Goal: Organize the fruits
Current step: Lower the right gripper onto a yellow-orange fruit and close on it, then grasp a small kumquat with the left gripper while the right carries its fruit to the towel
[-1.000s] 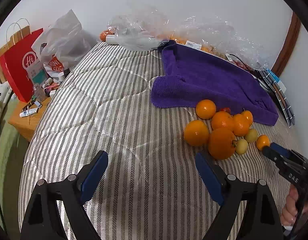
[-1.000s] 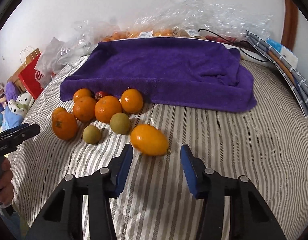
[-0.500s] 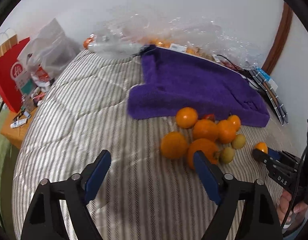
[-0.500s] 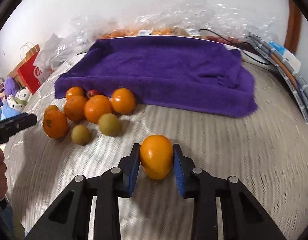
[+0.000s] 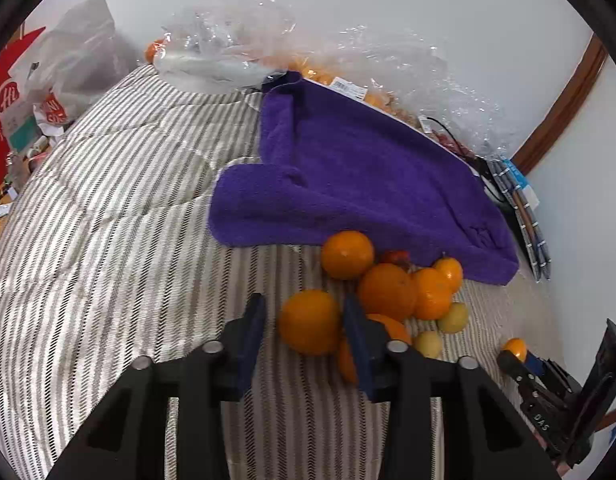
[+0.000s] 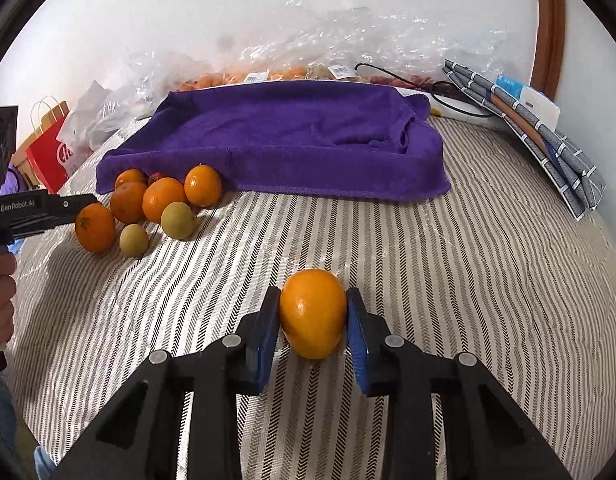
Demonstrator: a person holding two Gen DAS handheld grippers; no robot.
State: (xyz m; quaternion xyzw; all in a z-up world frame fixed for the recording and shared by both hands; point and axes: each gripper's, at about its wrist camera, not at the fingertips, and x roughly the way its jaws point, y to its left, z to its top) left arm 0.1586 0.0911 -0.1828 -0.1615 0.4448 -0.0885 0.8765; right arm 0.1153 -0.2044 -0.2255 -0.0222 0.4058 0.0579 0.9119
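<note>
My right gripper (image 6: 312,320) is shut on a yellow-orange oval fruit (image 6: 313,312) and holds it over the striped bedcover. It also shows at the far right of the left wrist view (image 5: 515,350). My left gripper (image 5: 304,324) has its jaws around an orange (image 5: 310,321) at the near edge of a fruit pile; the right pad touches it, a small gap shows at the left pad. The pile holds several oranges (image 5: 388,290), two small green-yellow fruits (image 5: 453,317) and a red one (image 5: 396,257), lying by a purple towel (image 5: 360,172).
Clear plastic bags with more fruit (image 6: 308,60) lie along the wall behind the towel. A folded grey checked cloth (image 6: 548,140) lies at the right. A red paper bag (image 5: 8,100) and white plastic bags stand beside the bed at the left.
My right gripper closed on the oval fruit and carried it away from the pile to the right. My left gripper moved up to the pile and narrowed around the nearest orange.
</note>
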